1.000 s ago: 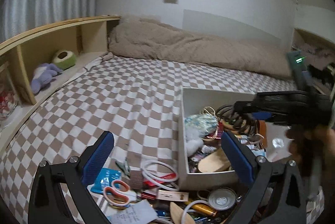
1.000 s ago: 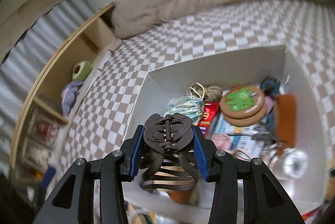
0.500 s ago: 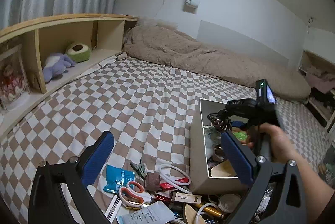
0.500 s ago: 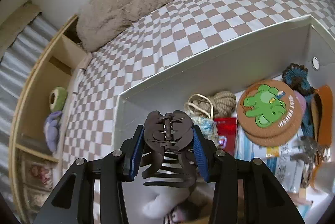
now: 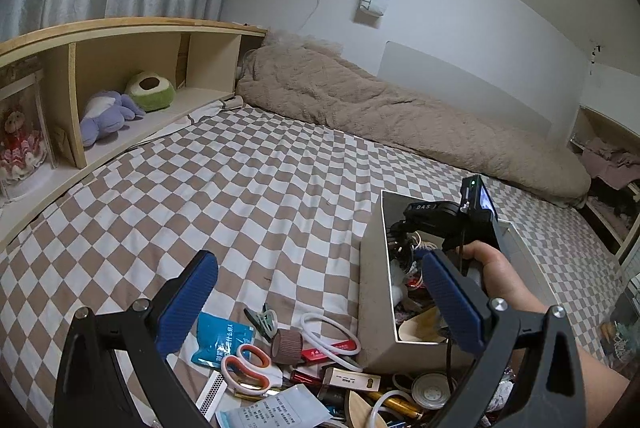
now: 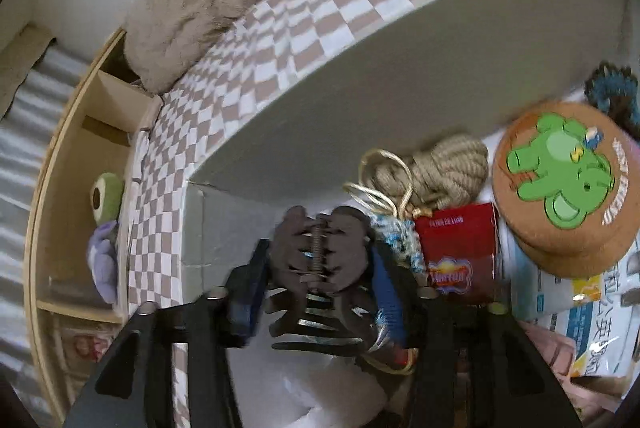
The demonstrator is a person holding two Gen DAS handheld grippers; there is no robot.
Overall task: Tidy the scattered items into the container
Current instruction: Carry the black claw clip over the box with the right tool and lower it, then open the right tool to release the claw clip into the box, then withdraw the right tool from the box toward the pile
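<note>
My right gripper (image 6: 318, 250) hangs low inside the white box (image 6: 400, 67), near its left corner. A dark brown hair claw clip (image 6: 320, 256) sits between the blue pads, which still touch it while the jaws are opening. Below it lie a rope coil (image 6: 448, 167), a red packet (image 6: 460, 252) and a cork coaster with a green elephant (image 6: 560, 183). In the left wrist view a hand holds that gripper (image 5: 402, 238) over the box (image 5: 372, 292). My left gripper (image 5: 316, 268) is open and holds nothing. It hovers above scissors (image 5: 246, 368), a blue packet (image 5: 222, 342) and a white cable ring (image 5: 328, 336).
The box and clutter rest on a checkered bedsheet (image 5: 240, 187). A beige blanket (image 5: 380, 115) lies along the far wall. A wooden shelf (image 5: 120, 27) with plush toys (image 5: 112, 115) runs along the left. More small items crowd the near edge.
The right gripper has sunk deeper into the box with the clip, and its pads have spread slightly. The left gripper rolled and shifted early on, then held still.
</note>
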